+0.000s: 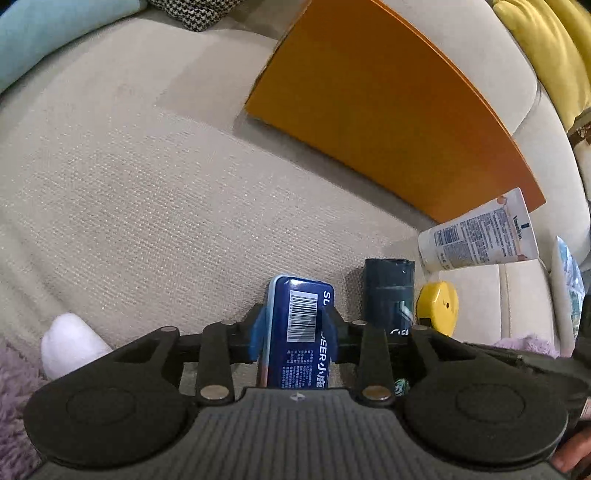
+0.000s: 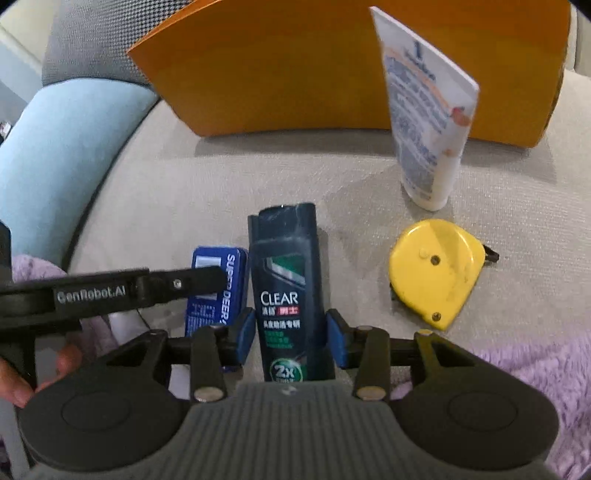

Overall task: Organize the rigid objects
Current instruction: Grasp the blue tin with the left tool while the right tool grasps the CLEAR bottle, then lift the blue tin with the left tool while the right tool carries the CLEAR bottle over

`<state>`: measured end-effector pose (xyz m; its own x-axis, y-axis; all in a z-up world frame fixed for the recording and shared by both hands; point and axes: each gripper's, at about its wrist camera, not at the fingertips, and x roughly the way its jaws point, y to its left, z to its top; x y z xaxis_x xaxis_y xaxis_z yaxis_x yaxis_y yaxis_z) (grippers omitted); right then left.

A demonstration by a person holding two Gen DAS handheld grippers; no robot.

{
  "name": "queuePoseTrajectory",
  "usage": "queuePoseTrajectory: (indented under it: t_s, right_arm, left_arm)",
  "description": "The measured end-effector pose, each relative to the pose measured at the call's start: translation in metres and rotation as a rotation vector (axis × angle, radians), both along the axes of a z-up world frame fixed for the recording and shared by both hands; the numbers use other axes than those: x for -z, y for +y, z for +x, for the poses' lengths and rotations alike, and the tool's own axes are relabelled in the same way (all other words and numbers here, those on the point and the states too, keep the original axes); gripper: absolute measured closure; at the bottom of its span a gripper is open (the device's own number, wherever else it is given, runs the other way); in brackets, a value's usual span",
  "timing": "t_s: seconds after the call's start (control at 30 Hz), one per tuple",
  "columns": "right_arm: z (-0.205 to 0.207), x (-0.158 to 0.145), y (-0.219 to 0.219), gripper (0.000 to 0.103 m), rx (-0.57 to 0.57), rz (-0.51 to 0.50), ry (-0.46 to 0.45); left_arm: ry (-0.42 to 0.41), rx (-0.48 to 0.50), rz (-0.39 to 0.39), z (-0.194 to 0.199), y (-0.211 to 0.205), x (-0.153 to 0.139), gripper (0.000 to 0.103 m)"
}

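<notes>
Two claws work side by side on the sofa (image 1: 147,192): left claw (image 1: 293,328) pinches the blue box (image 1: 301,332), right claw (image 2: 291,332) brackets the bottle (image 2: 286,280), apparently gripping; I should lift both straight, avoiding collisions.

A home: beige sofa (image 1: 147,184), cushions (image 1: 55,33), fluffy blanket (image 2: 535,369).

Beige sofa cushion (image 2: 184,192): orange board (image 2: 295,74), yellow tape measure (image 2: 436,269).

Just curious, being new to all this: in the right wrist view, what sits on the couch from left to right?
Blue tin → dark shampoo bottle → white lotion tube → yellow tape measure.
</notes>
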<state>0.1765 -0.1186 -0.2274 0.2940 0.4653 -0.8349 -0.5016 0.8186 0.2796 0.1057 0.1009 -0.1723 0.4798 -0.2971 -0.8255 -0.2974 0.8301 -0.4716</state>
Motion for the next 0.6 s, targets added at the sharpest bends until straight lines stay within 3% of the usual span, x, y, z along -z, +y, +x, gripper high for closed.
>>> queuePoseTrajectory:
  t_s: [0.17, 0.3, 0.4, 0.6]
  right_arm:
    - [0.017, 0.005, -0.009, 0.058, 0.075, 0.069, 0.068]
    - [0.014, 0.004, 0.002, 0.061, 0.038, 0.029, 0.006]
    - [0.008, -0.003, 0.004, 0.062, 0.024, 0.024, -0.030]
    - [-0.014, -0.029, -0.006, 0.062, 0.009, 0.039, -0.134]
  left_arm:
    - [-0.018, 0.017, 0.000, 0.005, -0.010, 0.005, 0.064]
    - [-0.059, 0.047, 0.032, 0.005, -0.018, -0.002, 0.073]
    - [-0.092, 0.049, 0.004, -0.001, -0.013, -0.011, 0.083]
    - [-0.182, 0.069, 0.022, -0.014, -0.013, -0.036, 0.087]
